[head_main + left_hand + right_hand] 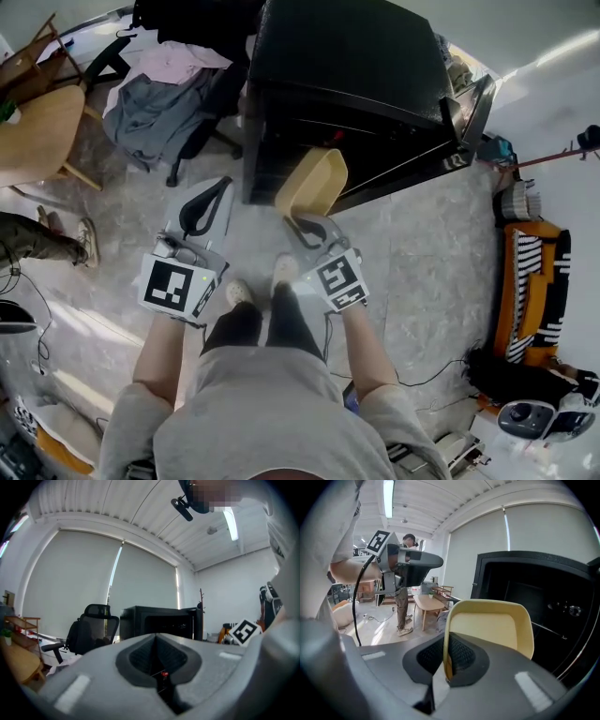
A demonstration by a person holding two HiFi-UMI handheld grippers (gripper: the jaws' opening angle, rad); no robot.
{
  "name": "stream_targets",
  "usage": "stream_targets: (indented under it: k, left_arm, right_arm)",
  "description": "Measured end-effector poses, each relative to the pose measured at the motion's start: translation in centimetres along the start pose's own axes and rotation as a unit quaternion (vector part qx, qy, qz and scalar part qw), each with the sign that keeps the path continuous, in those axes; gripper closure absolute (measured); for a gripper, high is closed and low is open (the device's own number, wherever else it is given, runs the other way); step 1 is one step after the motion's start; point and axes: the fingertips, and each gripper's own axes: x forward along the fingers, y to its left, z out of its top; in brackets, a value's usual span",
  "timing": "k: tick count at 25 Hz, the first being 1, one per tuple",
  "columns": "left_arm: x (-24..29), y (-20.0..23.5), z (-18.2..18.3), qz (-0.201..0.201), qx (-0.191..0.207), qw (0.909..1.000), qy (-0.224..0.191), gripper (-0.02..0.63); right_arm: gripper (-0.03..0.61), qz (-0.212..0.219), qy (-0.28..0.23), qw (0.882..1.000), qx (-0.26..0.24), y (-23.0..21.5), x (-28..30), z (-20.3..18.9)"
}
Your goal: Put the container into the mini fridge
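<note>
- Head view: I hold the yellow container in my right gripper. It is up in the air, just in front of the black mini fridge. The fridge door stands open on the right.
- I think the best way is to push the container straight into the dark opening. I should go slow, hold it flat, and stay away from the door.
- My left gripper hangs beside the right one and touches nothing.
- Left gripper view: the two jaws of the left gripper are pressed together. There is nothing between them. The mini fridge is ahead, with an office chair to its left.
- Right gripper view: the jaws of the right gripper pinch one thin wall of the container at its rim. The grip is tight, with one jaw inside and one outside. The container stands up on its side, and the open fridge is right behind it. I should only let go once the container sits on something inside.
</note>
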Motion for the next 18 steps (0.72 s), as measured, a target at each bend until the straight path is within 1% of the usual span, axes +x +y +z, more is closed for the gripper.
stream_targets:
  k: [8,13,18]
  left_arm:
    - [1.5,0.5,-0.9,0.015,-0.007,0.9998,0.005,0.612]
    - [2.4,0.9,-2.2,0.031,-0.013,0.9994,0.012,0.612]
    - [3.1,1.3,-3.4,0.048,-0.016,0.9985,0.019,0.612]
  right_arm:
    - [0.575,0.044,0.058,0.997,-0.038,-2.0,2.8,-3.4]
    - [0.574,0.075,0.101,0.990,-0.065,-3.2,4.6,-6.4]
    - [0.574,0.093,0.138,0.981,-0.100,-5.1,6.1,-8.8]
